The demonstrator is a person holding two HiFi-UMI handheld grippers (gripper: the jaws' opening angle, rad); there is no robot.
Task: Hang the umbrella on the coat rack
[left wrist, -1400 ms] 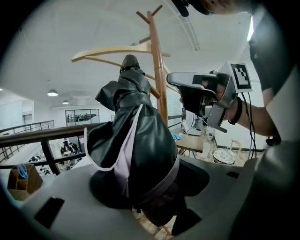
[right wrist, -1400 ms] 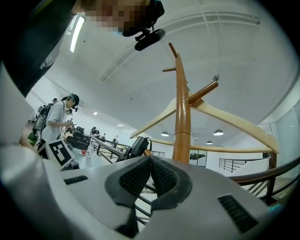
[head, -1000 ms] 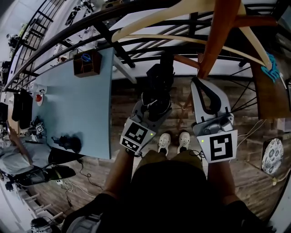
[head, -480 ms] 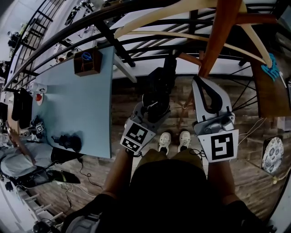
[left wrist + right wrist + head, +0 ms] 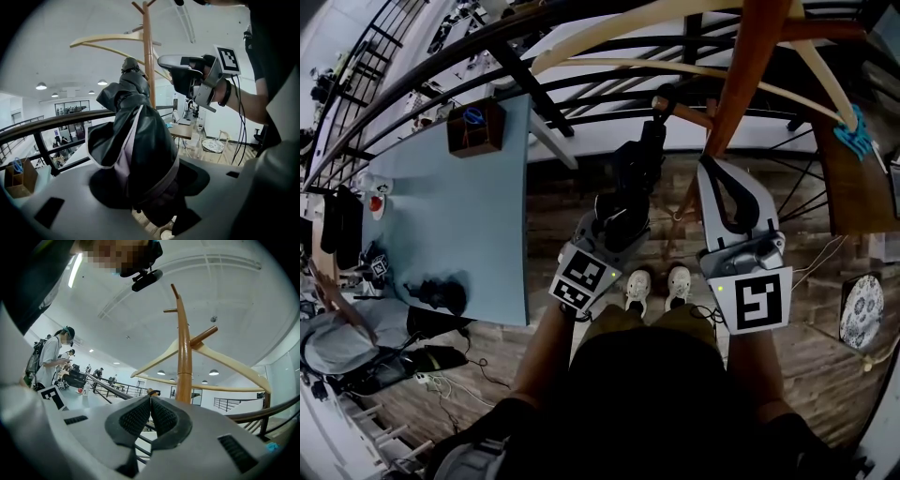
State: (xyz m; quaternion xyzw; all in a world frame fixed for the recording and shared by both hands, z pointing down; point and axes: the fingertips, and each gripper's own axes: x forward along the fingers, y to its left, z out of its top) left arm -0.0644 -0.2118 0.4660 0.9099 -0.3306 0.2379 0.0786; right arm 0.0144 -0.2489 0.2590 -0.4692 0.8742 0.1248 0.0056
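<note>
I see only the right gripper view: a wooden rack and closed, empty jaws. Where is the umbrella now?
Observer: The left gripper holds the umbrella between its jaws.
Operator: Is it open or folded?
Observer: Folded, with a band wrapped round it.
Operator: Is it on the rack?
Observer: In the head view its upper end is next to a peg of the rack. I cannot tell whether it hangs on the peg.

Light-blue table, wooden box at far corner, black object near edge
</note>
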